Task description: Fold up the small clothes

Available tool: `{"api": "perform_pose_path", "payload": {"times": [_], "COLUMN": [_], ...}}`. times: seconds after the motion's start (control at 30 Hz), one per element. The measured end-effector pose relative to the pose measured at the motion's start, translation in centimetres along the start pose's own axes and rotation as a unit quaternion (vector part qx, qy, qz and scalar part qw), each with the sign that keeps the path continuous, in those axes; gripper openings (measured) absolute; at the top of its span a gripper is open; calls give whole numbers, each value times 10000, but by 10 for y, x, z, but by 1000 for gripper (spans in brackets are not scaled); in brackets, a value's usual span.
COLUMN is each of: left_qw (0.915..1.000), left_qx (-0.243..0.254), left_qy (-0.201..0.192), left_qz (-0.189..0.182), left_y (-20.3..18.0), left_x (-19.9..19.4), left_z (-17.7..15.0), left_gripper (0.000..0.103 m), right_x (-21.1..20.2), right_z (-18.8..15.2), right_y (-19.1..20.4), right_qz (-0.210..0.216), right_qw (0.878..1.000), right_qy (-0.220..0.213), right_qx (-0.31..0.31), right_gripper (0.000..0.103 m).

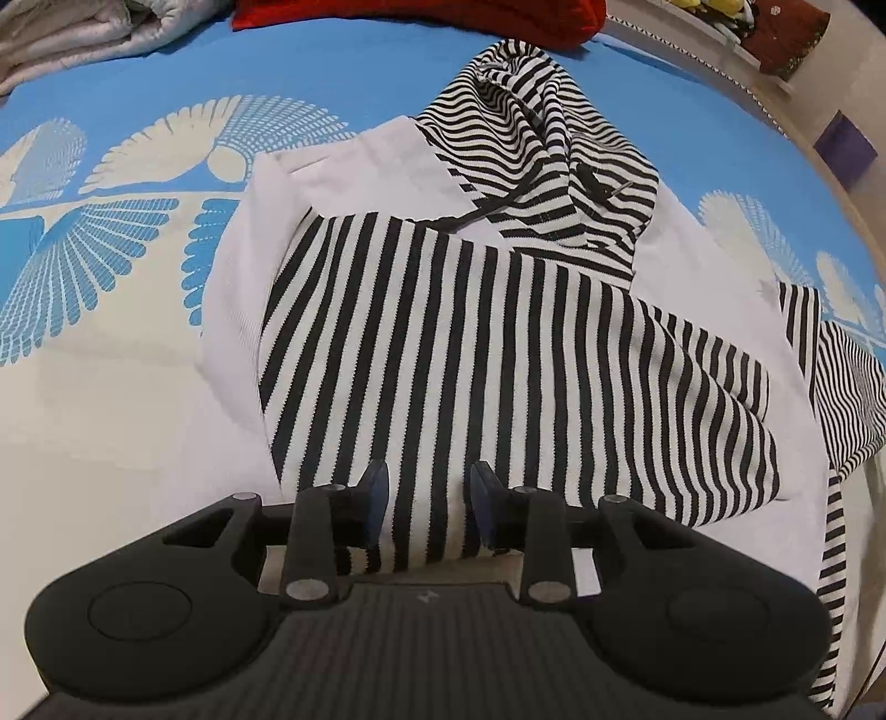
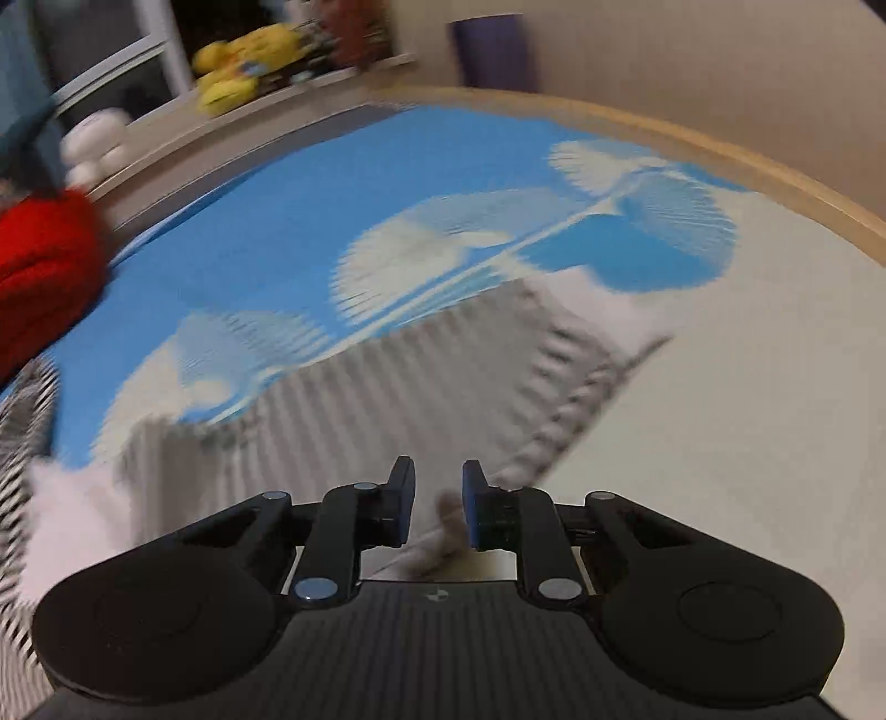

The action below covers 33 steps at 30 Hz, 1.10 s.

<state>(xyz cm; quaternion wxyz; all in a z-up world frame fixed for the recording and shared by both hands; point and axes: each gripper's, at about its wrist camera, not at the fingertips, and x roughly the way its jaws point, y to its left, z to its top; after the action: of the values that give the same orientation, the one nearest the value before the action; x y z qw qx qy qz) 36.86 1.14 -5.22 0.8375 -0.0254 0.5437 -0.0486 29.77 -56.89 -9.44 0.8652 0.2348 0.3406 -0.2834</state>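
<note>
A small white hoodie (image 1: 343,183) with a black-and-white striped hood (image 1: 542,166) lies on the bed. One striped sleeve (image 1: 498,376) is folded across its front. My left gripper (image 1: 429,487) is open, and the end of that sleeve lies between its fingers. The other striped sleeve (image 1: 841,399) lies out to the right. In the blurred right wrist view that sleeve (image 2: 387,399) stretches ahead, with its cuff (image 2: 576,410) to the right. My right gripper (image 2: 437,487) is open just above the cloth, with a fold of fabric between the fingers.
The bed has a blue and white patterned sheet (image 1: 111,232). A red cushion (image 1: 415,16) and folded grey bedding (image 1: 72,39) lie at the far end. The wooden bed edge (image 2: 720,149) curves on the right, with a shelf of toys (image 2: 249,61) beyond.
</note>
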Motion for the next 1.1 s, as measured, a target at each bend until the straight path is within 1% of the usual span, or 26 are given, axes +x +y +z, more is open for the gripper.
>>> {"api": "perform_pose_path", "payload": {"times": [0.07, 0.13, 0.2, 0.27, 0.37, 0.53, 0.57, 0.63, 0.67, 0.7, 0.77, 0.83, 0.93, 0.97, 1.03, 1.1], "left_qw": [10000, 9999, 9999, 9999, 9999, 9998, 9998, 9998, 9999, 9999, 9999, 9999, 9999, 9998, 9995, 9989], "left_qx": [46, 86, 101, 94, 92, 119, 120, 101, 76, 53, -1, -47, -131, -175, -274, -414], "left_qy": [-1, -1, 19, 41, 50, 57, 54, 45, 38, 33, 20, 5, -54, -78, -124, -192], "left_qz": [15, 52, 84, 114, 130, 128, 130, 136, 140, 141, 142, 135, 98, 87, 77, 66], "left_y": [-1, -1, -1, 0, 0, -3, -3, -1, 0, 2, 5, 9, 14, 17, 24, 33], "left_x": [0, 0, 2, 4, 6, 7, 7, 6, 5, 5, 3, 0, -6, -9, -14, -21], "left_z": [-1, -2, -2, -2, -1, -2, -2, -1, -1, -1, 0, 0, 1, 1, 3, 6], "left_gripper": [36, 36, 36, 36, 36, 36, 36, 36, 36, 36, 36, 36, 36, 36, 36, 36], "right_x": [13, 26, 39, 49, 58, 64, 64, 62, 61, 61, 58, 50, 33, 24, -2, -36], "right_z": [6, 10, 11, 9, 9, 11, 11, 9, 9, 9, 9, 13, 23, 26, 34, 34], "right_y": [-23, -40, -49, -53, -51, -52, -52, -52, -53, -56, -63, -59, -44, -32, 6, 59], "right_qz": [-108, -133, -111, -51, -8, -46, -82, -213, -308, -321, -303, -423, -435, -442, -267, 151], "right_qw": [9992, 9970, 9950, 9937, 9937, 9902, 9899, 9888, 9879, 9865, 9826, 9819, 9811, 9819, 9847, 9826], "right_qy": [-38, -21, 13, 24, -187, -508, -550, -618, -627, -617, -651, -777, -1007, -1126, -1458, -1844], "right_qx": [392, 757, 996, 1122, 1108, 1299, 1304, 1339, 1385, 1483, 1715, 1672, 1592, 1457, 913, 178], "right_gripper": [43, 44, 48, 49, 51, 50, 48, 38, 21, 6, 5, 5, 4, 4, 4, 4]}}
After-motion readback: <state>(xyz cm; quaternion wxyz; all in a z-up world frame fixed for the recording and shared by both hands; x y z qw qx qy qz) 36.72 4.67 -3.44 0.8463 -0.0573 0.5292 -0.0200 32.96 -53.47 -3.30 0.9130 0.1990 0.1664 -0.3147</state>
